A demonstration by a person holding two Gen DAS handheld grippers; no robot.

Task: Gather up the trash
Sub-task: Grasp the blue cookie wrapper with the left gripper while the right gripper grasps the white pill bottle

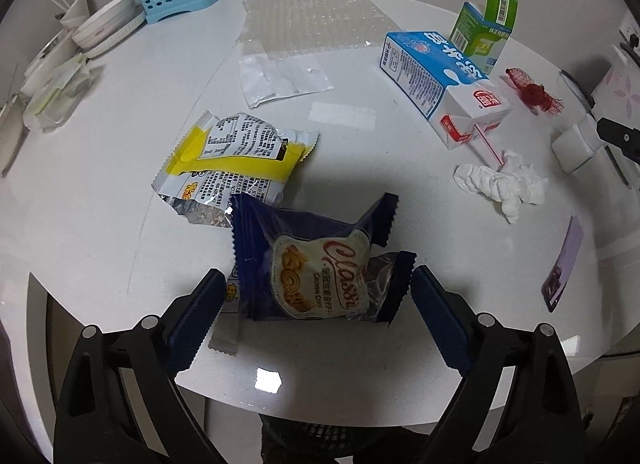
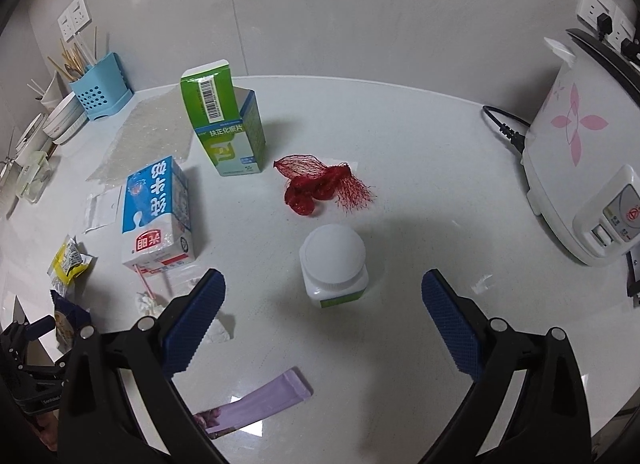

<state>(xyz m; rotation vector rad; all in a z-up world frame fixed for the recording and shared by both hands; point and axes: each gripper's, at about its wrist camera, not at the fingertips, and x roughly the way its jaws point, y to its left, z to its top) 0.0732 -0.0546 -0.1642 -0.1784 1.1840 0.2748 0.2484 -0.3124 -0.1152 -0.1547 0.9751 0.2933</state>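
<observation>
On the white table (image 1: 100,192), the biggest thing is a rice cooker (image 2: 576,168) with pink petals, well apart from the litter. Next comes a sheet of bubble wrap (image 1: 304,20), limp and light. A blue-and-white milk carton (image 1: 436,80) lies on its side with a pink straw in it; it looks stiff-walled, so it should take a squeeze across its flat faces. Behind it stands an open green box (image 2: 228,132) bearing a barcode and Chinese lettering. A white jar (image 2: 334,264) sits upright between the fingers of the right gripper (image 2: 322,296), which stand wide apart and touch nothing.

Nearest the table edge, a dark blue snack wrapper (image 1: 316,264) reading "Classi" lies between the fingers of the left gripper (image 1: 316,300), wide open and not yet pressing it. It is probably light, crinkly and slippery, best pinched across the puffed middle, not the serrated ends. It overlaps a torn yellow-and-silver wrapper (image 1: 236,160). Smaller still: a red mesh net (image 2: 320,184), a crumpled tissue (image 1: 500,184), and a purple sachet (image 2: 256,404).
</observation>
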